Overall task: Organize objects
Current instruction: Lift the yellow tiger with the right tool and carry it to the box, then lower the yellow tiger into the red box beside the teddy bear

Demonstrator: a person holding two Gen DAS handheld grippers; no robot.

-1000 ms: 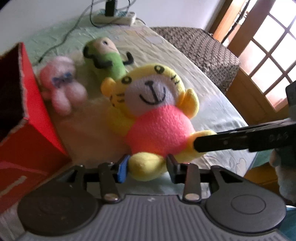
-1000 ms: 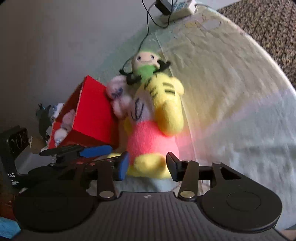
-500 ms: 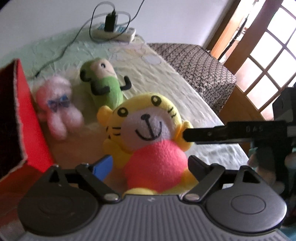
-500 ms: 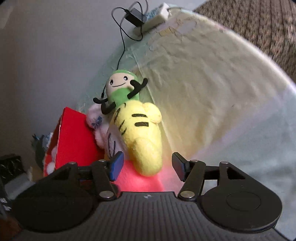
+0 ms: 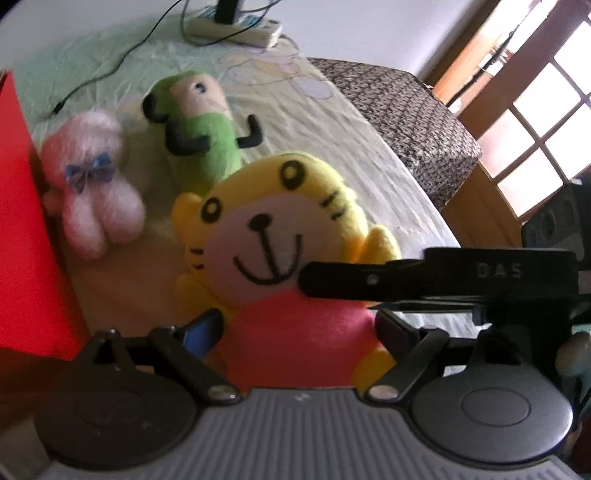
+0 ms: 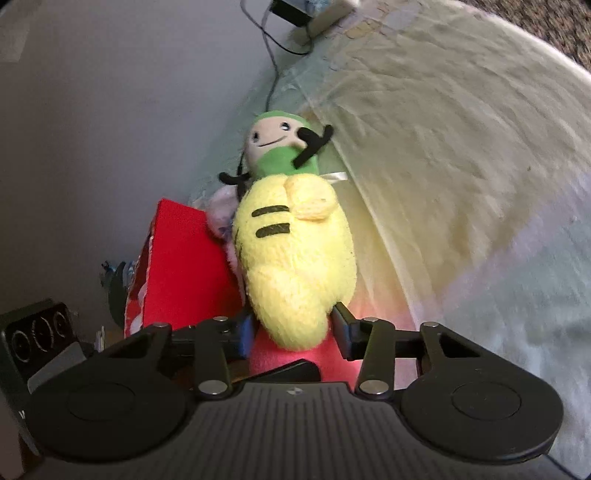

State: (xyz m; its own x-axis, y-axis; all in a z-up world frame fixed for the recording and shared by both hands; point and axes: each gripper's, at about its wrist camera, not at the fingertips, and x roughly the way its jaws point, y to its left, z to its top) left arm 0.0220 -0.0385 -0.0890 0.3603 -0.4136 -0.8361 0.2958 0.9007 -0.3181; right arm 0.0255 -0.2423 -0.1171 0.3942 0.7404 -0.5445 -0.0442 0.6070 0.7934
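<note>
Tiger toy: yellow plush tiger (image 5: 280,236) with white face and pink belly, lying on the pale green bedsheet (image 5: 332,122), between the fingers of both grippers.
Left gripper (image 5: 295,328): jaws closing, set wide either side of the tiger's pink belly; pads look just beside the plush, not pressing it.
Right gripper (image 6: 291,332): jaws closing around the tiger's yellow limb (image 6: 295,266), pads against the plush on both sides.
Writing: "DAS" in pale letters on the right gripper's black finger (image 5: 436,277), seen in the left wrist view.
Green toy: green plush figure (image 5: 199,122) with beige face and black arms, just behind the tiger.
Pink toy: fluffy pink plush (image 5: 92,184) with a blue bow, beside the red cardboard box (image 5: 26,236).
Power strip: white power strip (image 5: 236,27) with black cable, at the sheet's far edge.
</note>
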